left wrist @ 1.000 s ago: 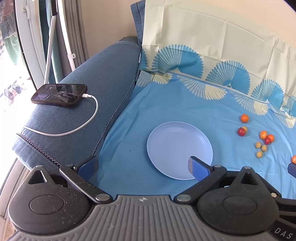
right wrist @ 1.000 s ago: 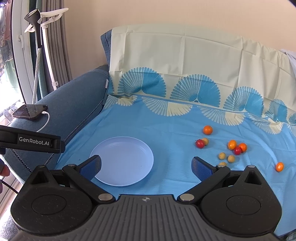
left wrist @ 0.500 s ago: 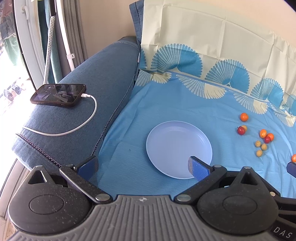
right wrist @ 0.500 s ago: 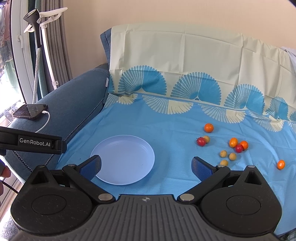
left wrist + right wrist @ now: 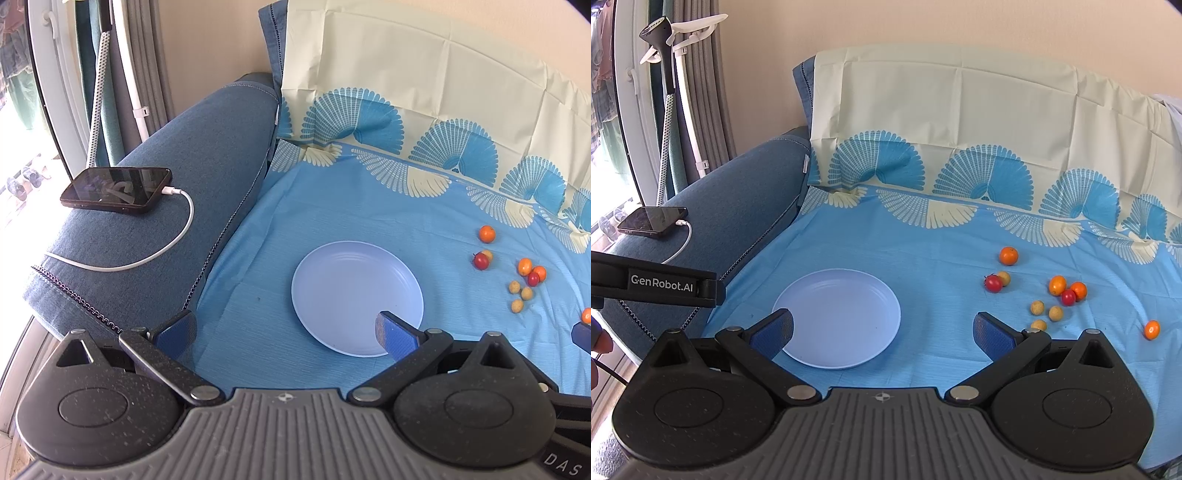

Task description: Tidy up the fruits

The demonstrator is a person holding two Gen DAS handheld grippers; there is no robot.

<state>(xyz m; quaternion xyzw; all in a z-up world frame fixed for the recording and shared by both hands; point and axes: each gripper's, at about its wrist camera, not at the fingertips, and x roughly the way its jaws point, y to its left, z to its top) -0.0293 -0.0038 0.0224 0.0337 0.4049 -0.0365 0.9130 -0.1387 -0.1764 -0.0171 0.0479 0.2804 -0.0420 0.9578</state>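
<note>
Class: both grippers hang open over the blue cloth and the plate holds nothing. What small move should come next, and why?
Probably swing the right gripper rightward toward the nearest yellow fruit. The plate is bare, every fruit lies loose on the cloth to its right, and the left gripper sits farther from them.

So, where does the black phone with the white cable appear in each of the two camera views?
Left wrist view: the phone lies at the left, above the middle, flat on the blue sofa armrest, with the white cable curling toward the camera.
Right wrist view: the phone is at the far left edge, near mid-height, on the same armrest.
Shared landmark: the pale blue plate on the blue cloth, right of the armrest in both views.
</note>
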